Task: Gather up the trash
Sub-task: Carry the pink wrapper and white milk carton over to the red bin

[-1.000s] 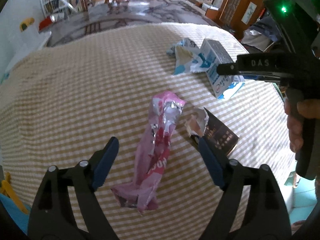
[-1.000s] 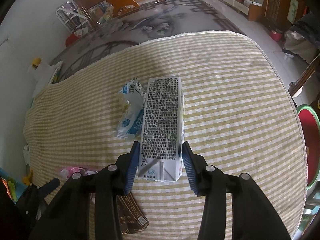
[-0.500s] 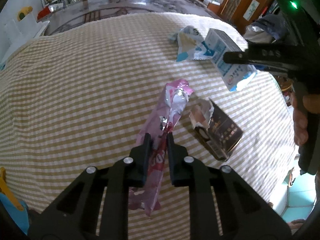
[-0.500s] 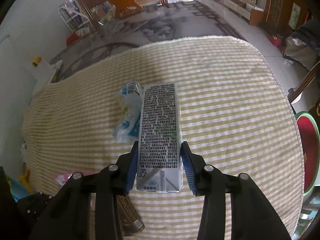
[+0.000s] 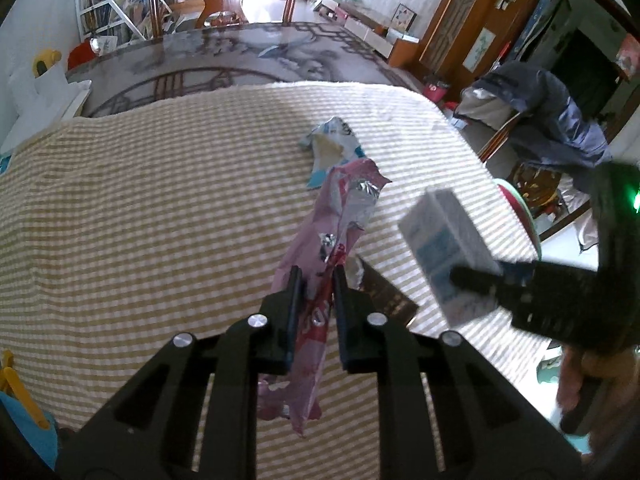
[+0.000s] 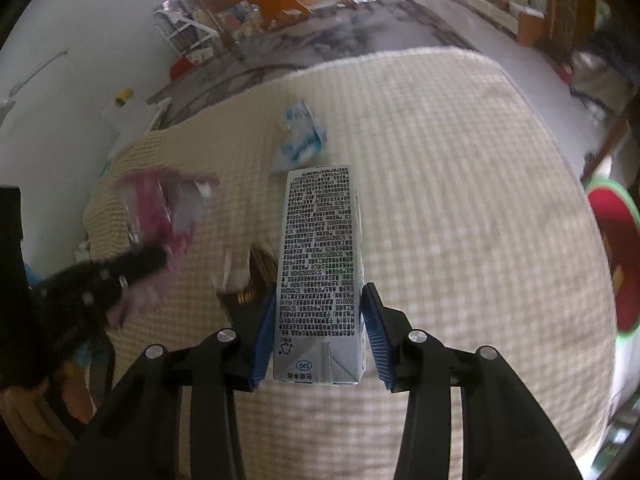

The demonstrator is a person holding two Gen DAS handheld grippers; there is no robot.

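Observation:
My left gripper point(image 5: 317, 276) is shut on a long pink foil wrapper point(image 5: 344, 208), which hangs lifted above the checked tablecloth point(image 5: 160, 208). My right gripper point(image 6: 318, 312) is shut on a white milk carton point(image 6: 320, 256), held in the air; the same carton point(image 5: 444, 252) shows blurred at the right of the left wrist view. A blue-and-white wrapper point(image 5: 332, 148) lies on the cloth farther back, seen also as the blue-and-white wrapper point(image 6: 298, 140) beyond the carton. A dark brown packet point(image 5: 384, 296) lies under the pink wrapper.
The table's far edge drops to a patterned floor point(image 5: 224, 64). A red and green round thing point(image 6: 616, 256) sits off the table's right side. A chair with dark clothes point(image 5: 552, 128) stands at the right. A person's hand point(image 5: 576, 372) holds the right tool.
My left gripper closed on the pink wrapper and lifted it off the cloth. My right gripper carried the carton sideways, away from the blue-and-white wrapper.

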